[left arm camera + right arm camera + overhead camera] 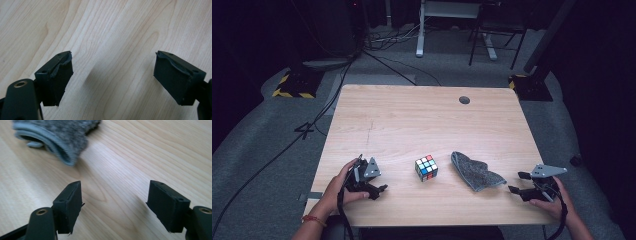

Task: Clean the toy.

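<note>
A scrambled colour cube (426, 168) sits on the wooden table (422, 115) near its front edge. To the cube's right lies a crumpled grey cloth (475, 171). My left gripper (379, 190) rests low over the table to the left of the cube, with open jaws pointing toward it. In the left gripper view, the left gripper (113, 56) has only bare wood between its pads. My right gripper (516, 182) is just right of the cloth, open and pointing at it. In the right gripper view, the cloth (62, 135) lies ahead and left of the right gripper (115, 183), with nothing between the jaws.
A round dark cable hole (464, 100) sits at the table's far right. Bare wood stretches behind the cube and cloth. Beyond the table, on the grey floor, are cables, desk legs (420, 30) and yellow-black striped stand bases (292, 85).
</note>
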Tool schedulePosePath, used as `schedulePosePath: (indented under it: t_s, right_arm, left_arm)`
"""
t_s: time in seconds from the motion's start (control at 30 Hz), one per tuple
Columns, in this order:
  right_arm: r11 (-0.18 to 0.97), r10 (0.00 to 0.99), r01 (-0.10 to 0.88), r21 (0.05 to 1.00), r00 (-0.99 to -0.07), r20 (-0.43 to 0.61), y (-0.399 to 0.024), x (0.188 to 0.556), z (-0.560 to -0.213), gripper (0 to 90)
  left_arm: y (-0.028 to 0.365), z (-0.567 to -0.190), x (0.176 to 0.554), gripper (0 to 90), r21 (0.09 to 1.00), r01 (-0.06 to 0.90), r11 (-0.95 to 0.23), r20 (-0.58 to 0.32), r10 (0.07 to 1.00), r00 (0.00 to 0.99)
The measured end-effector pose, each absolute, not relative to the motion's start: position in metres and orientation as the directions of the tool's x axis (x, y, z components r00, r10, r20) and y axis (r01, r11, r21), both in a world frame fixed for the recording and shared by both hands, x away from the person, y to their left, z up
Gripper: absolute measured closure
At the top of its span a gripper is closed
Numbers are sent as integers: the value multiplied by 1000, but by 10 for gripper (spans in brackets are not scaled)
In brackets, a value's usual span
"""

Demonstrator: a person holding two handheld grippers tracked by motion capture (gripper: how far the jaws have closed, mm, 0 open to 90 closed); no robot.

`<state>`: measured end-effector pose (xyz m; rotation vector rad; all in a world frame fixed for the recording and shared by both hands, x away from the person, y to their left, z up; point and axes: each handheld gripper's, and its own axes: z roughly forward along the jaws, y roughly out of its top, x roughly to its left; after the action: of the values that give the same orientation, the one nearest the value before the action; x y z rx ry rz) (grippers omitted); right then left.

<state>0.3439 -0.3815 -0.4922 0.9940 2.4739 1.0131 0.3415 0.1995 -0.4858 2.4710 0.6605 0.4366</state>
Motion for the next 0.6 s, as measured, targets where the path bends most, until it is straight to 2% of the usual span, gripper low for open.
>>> schedulePosePath:
  t_s: [0.2,0.37,0.47,0.6]
  right_arm:
    - [429,752,525,735,-658,31,-396,345,-500,267]
    - [419,782,517,747,-624,-7,-397,342,-503,257]
    - [418,782,518,746,-623,-5,-397,343,-503,256]
    - [417,783,519,746,-623,-4,-397,343,-503,253]
  left_arm:
    - [211,-491,341,158,606,398,-689,116,571,813]
    - [223,-499,344,155,651,477,-591,-11,621,784]
    - [228,-504,342,146,684,463,-563,-20,620,784]
    - [228,-504,342,144,686,463,-561,-18,624,781]
